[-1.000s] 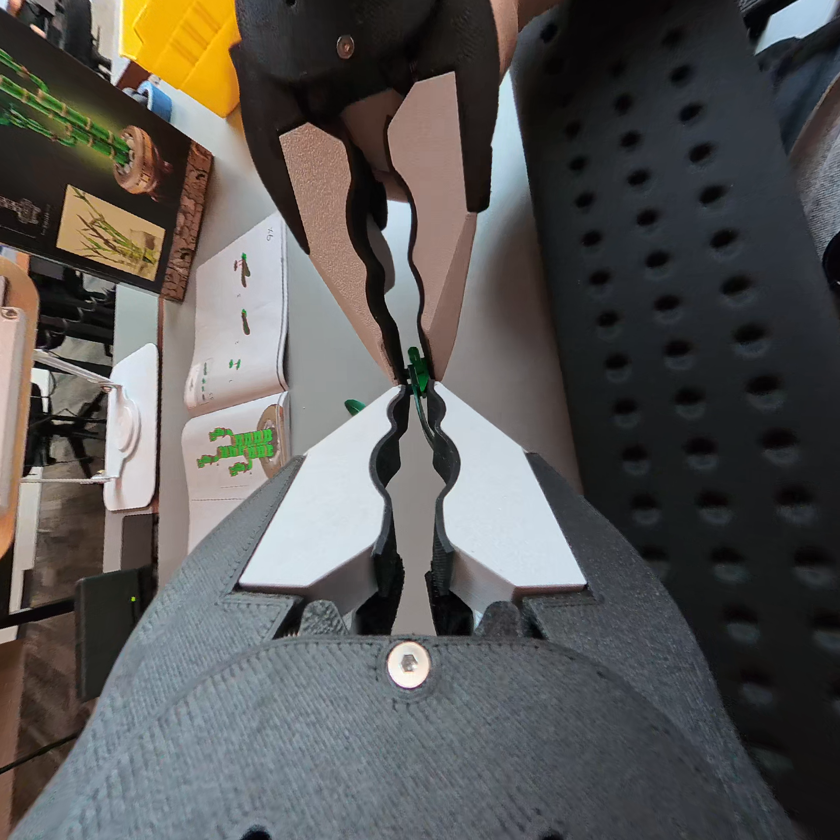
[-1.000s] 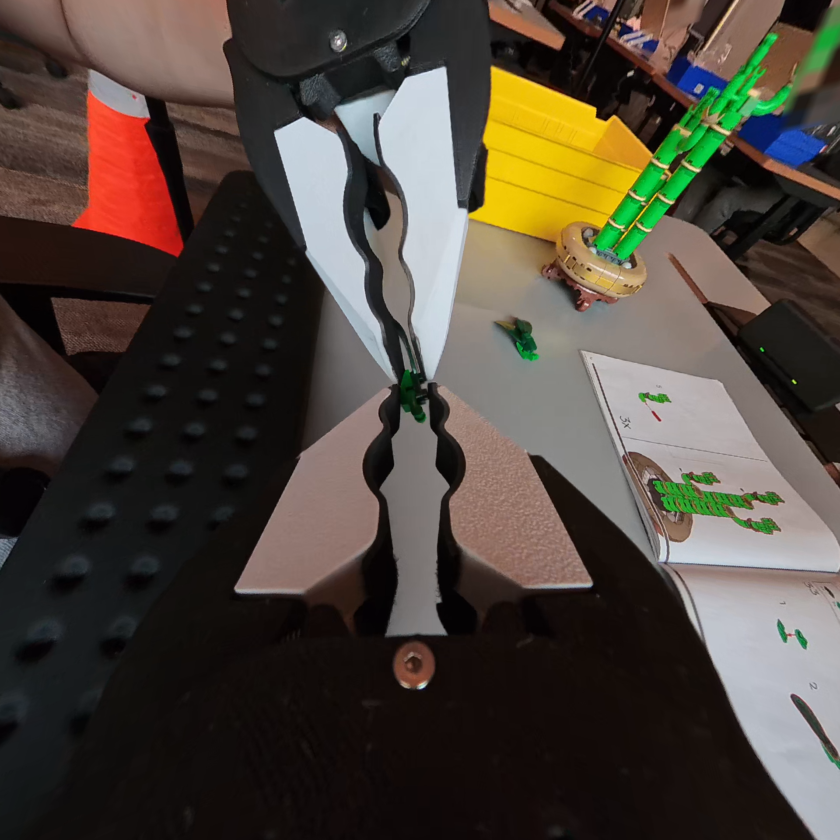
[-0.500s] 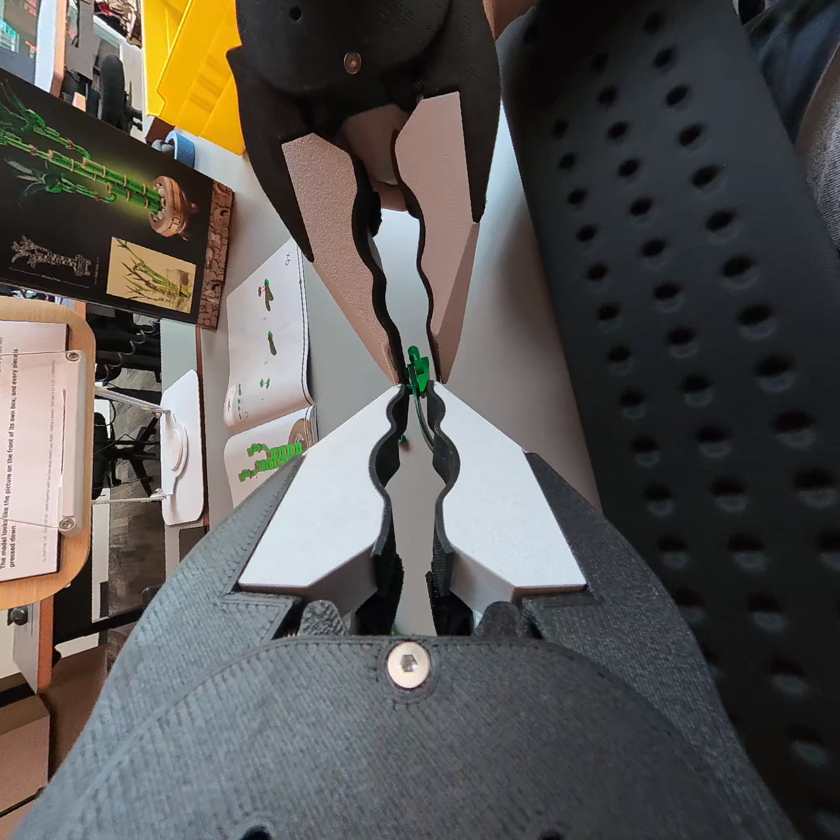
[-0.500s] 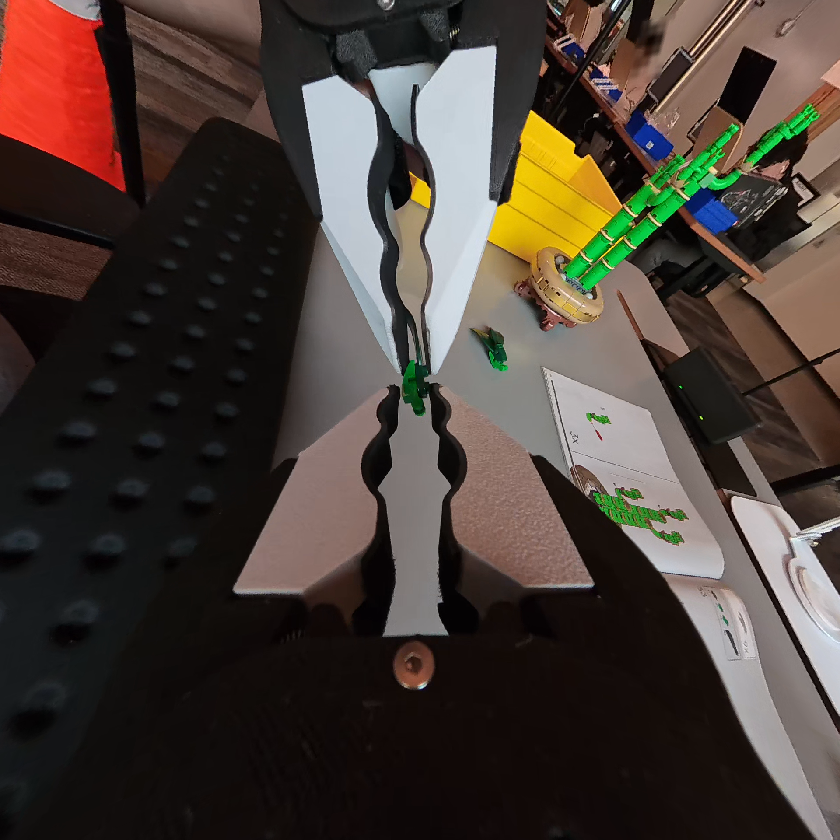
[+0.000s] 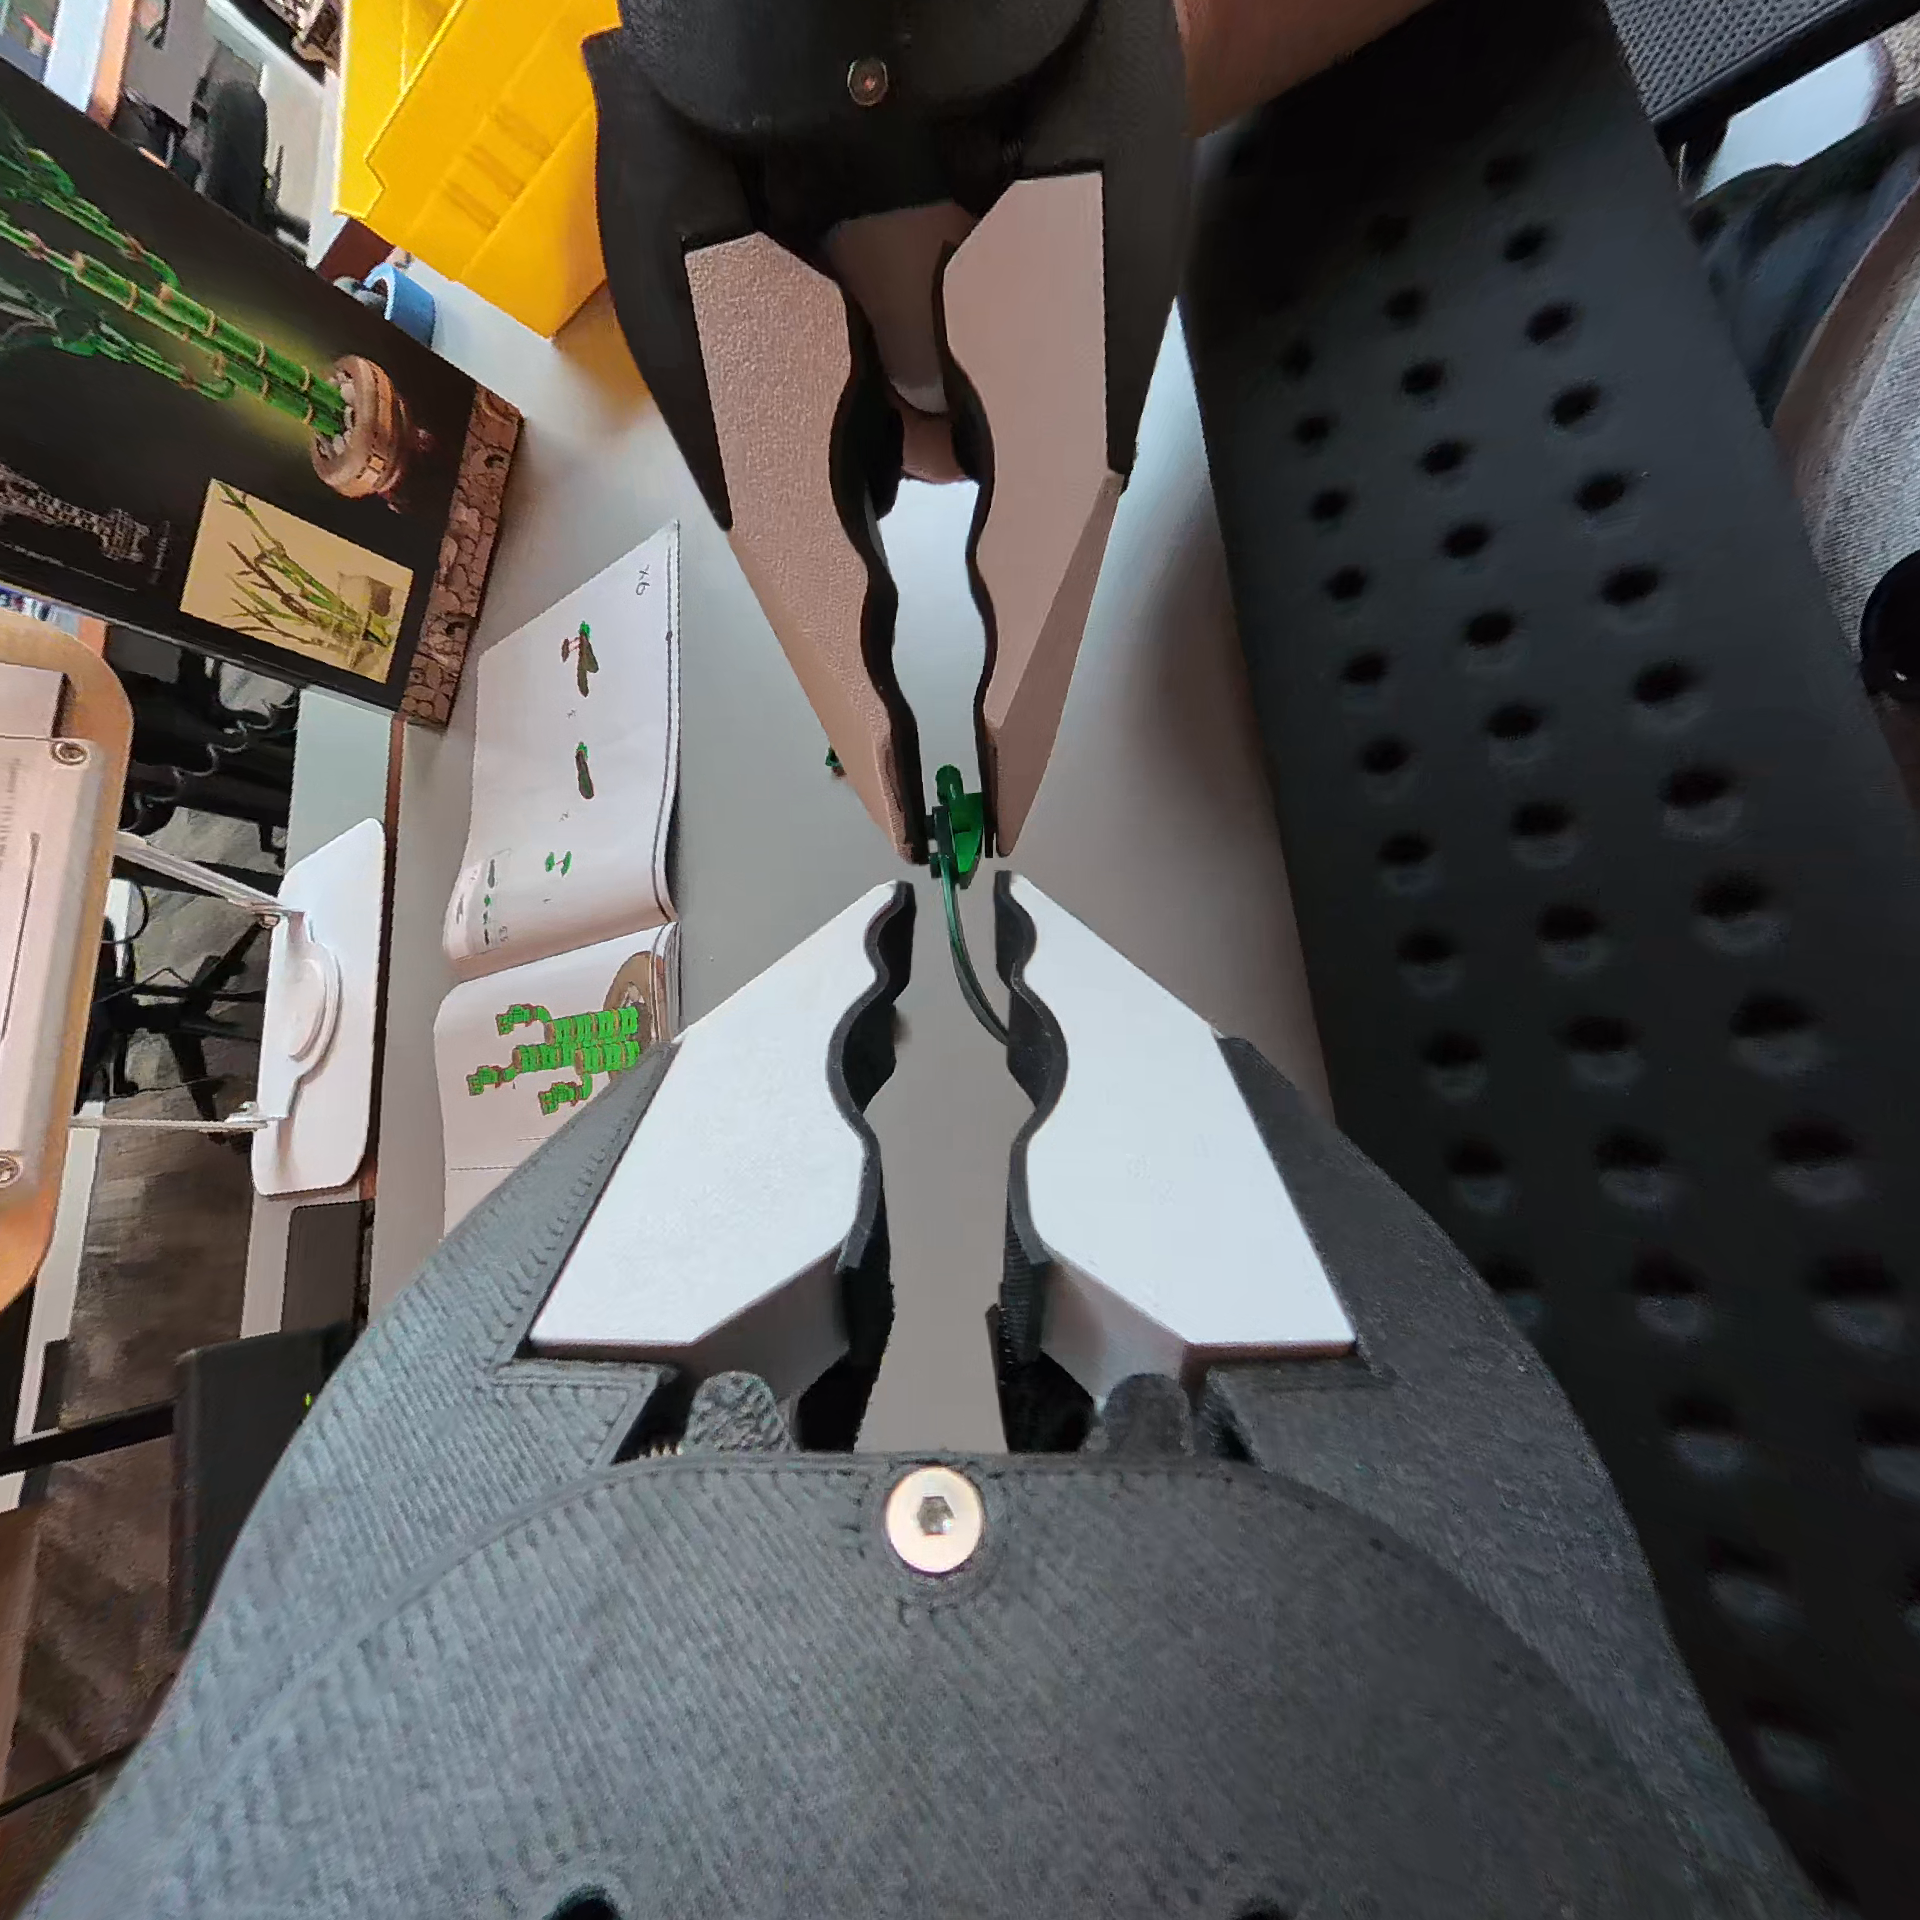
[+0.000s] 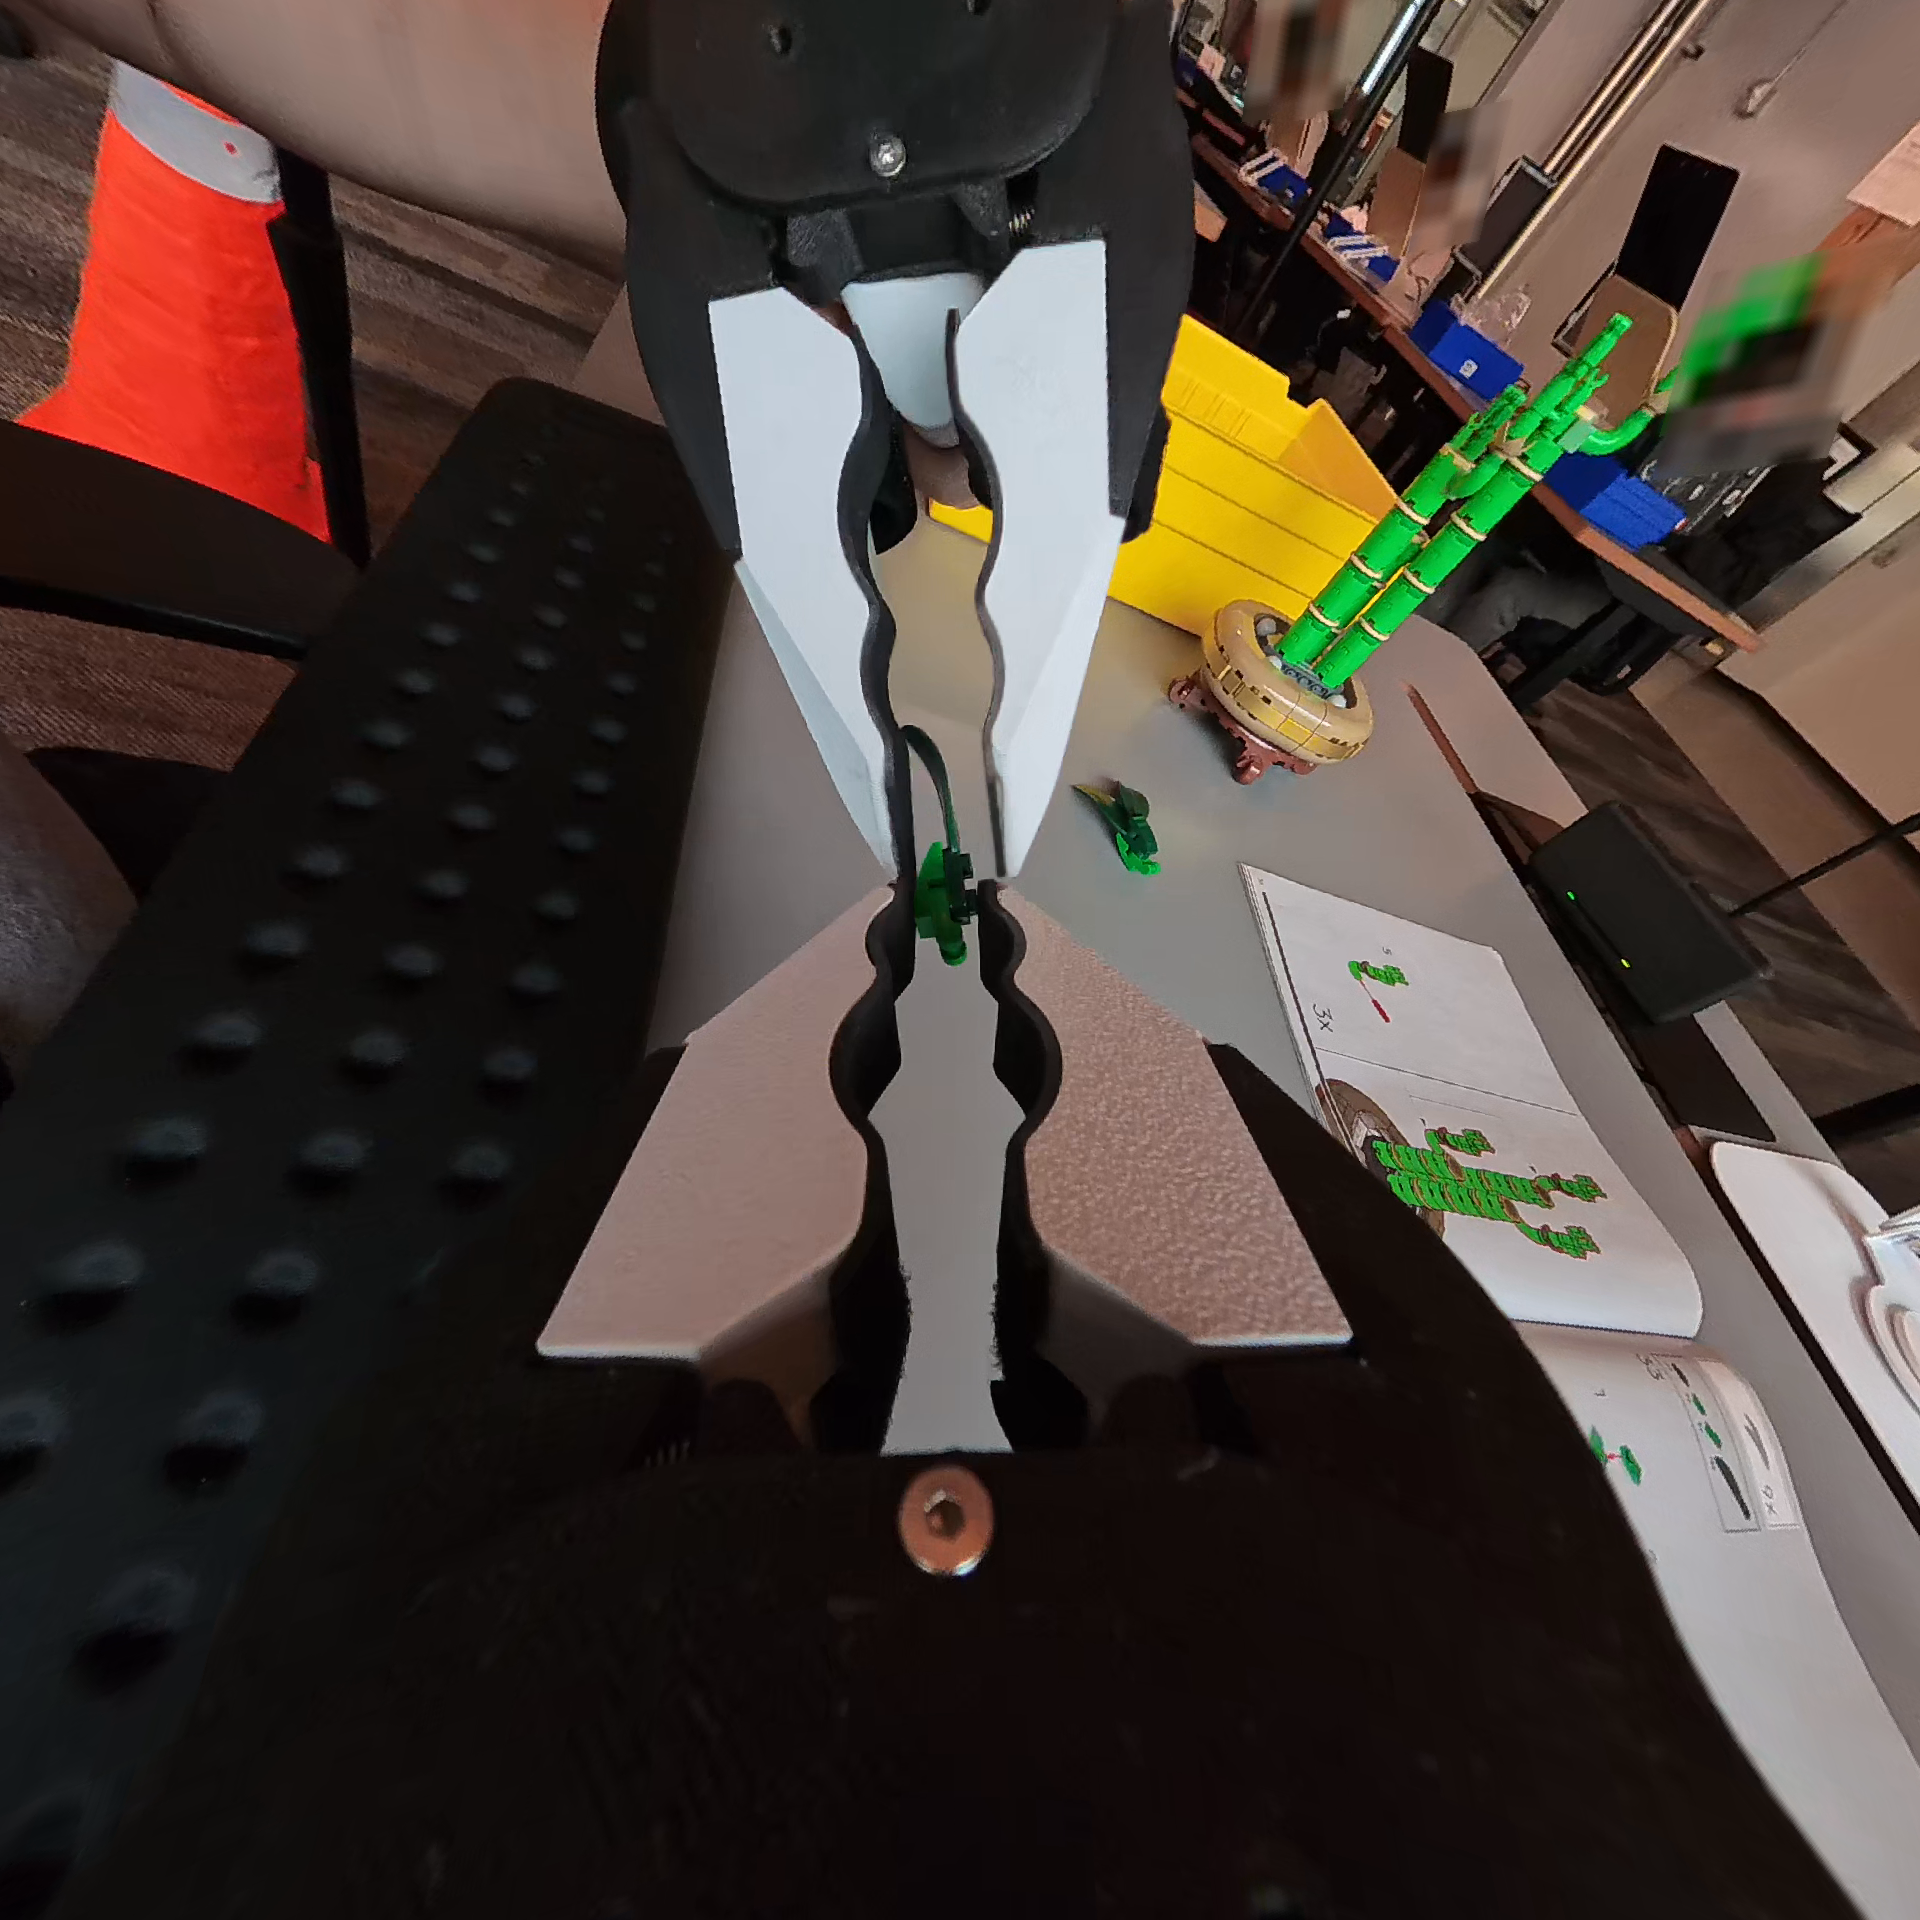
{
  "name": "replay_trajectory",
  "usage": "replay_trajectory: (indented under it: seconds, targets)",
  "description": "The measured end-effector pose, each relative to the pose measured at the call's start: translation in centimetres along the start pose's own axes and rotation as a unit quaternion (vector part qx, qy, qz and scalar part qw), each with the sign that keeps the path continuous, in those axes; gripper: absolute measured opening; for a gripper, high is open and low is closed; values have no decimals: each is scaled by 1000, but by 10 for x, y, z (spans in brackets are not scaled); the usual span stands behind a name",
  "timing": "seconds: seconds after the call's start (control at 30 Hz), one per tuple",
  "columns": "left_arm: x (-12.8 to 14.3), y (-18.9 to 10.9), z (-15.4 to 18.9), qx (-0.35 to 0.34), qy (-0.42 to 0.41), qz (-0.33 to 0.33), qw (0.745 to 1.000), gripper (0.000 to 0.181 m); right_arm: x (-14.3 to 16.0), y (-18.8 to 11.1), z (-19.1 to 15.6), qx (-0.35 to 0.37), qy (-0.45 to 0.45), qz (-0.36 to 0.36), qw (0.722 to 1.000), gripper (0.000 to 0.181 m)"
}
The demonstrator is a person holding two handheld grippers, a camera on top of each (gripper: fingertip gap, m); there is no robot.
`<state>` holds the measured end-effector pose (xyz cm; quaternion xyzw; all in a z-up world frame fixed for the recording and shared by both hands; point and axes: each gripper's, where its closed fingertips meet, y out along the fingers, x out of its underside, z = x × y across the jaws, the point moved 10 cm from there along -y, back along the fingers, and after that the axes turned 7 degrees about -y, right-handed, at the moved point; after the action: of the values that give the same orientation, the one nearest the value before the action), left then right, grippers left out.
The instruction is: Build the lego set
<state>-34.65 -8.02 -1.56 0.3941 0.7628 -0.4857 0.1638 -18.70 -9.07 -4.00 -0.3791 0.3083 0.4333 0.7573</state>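
My right gripper (image 6: pixel 945 914), with brown fingers, is shut on a small green lego leaf piece (image 6: pixel 943 902) above the grey table (image 6: pixel 1195 935). In the left wrist view the right gripper (image 5: pixel 951 844) comes in from the top with the same piece (image 5: pixel 956 821) between its tips. My left gripper (image 5: pixel 951 888), with white fingers, faces it tip to tip and is open. The piece's dark green curved leaf (image 5: pixel 966 966) hangs in the gap between the left jaws, close to one pad. The built bamboo model (image 6: pixel 1288 686) stands in its tan pot at the back right.
A loose green piece (image 6: pixel 1127 826) lies on the table. An open instruction booklet (image 6: pixel 1455 1122) lies to the right, with a yellow bin (image 6: pixel 1226 520) behind. A black perforated chair back (image 6: pixel 312 935) runs along the table's left edge. The set box (image 5: pixel 208 416) stands beyond the booklet. Left and right tips are no more than a few centimetres apart.
My left gripper has opened and let go of the leaf piece. The right gripper keeps hold of it. Both grippers have shifted slightly over the table.
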Motion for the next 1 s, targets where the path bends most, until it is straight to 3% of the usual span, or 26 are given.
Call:
replay_trajectory:
  seconds: [0.2,1.0]
  targets:
    - [1,-11,-6,-2,-27,34,999,17,1,-4,4,1,19,16,1000,10]
    - [0,-6,-3,-12,0,26,1000,18,3,-5,6,12,21,11,1000,10]
